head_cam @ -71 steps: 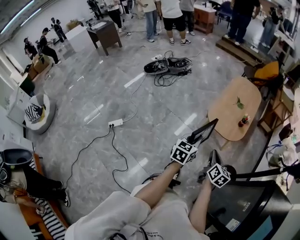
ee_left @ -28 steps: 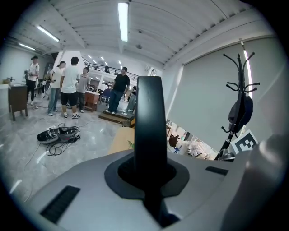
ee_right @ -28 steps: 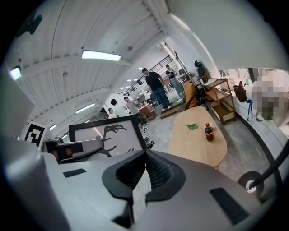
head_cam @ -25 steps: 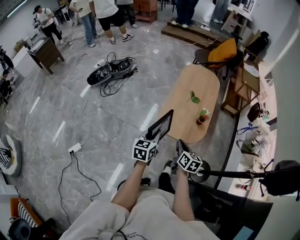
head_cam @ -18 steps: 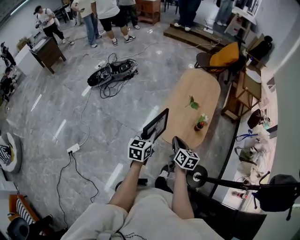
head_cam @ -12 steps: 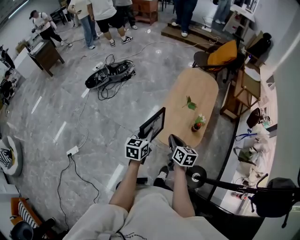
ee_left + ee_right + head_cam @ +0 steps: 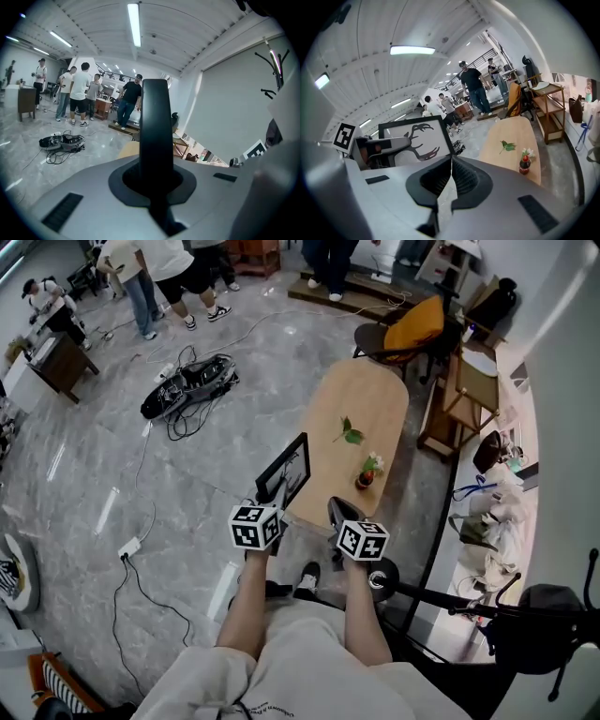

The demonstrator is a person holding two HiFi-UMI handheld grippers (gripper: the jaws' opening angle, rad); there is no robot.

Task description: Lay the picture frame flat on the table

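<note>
The left tool (image 7: 266, 500) is closed on the lower edge of the picture frame (image 7: 285, 469) and holds it up on its edge. In the left gripper view the frame is seen from the side, as a dark narrow bar that rises straight between the two jaws, and the jaws press on it from both sides. The frame has a black border and a white picture with a dark drawing of antlers, which shows well in the right gripper view. It is not flat: it stands nearly upright, a little tilted, in front of the near end of the table (image 7: 372, 395). I cannot tell if its lower edge touches the table.

The right tool (image 7: 451, 162) is just beside the left one, on its right side. Its jaws are pressed together and have nothing between them.

The table is a long wooden oval. On it lies a green leafy twig (image 7: 350, 433), and nearer to the person stands a small bottle with flowers (image 7: 367, 473). Both are apart from the frame. Behind the far end of the table there is a chair with an orange cushion (image 7: 413, 324). On the grey floor, well to the left, lies a bundle of cables (image 7: 187, 387), and several people (image 7: 169, 268) stand further away.
</note>
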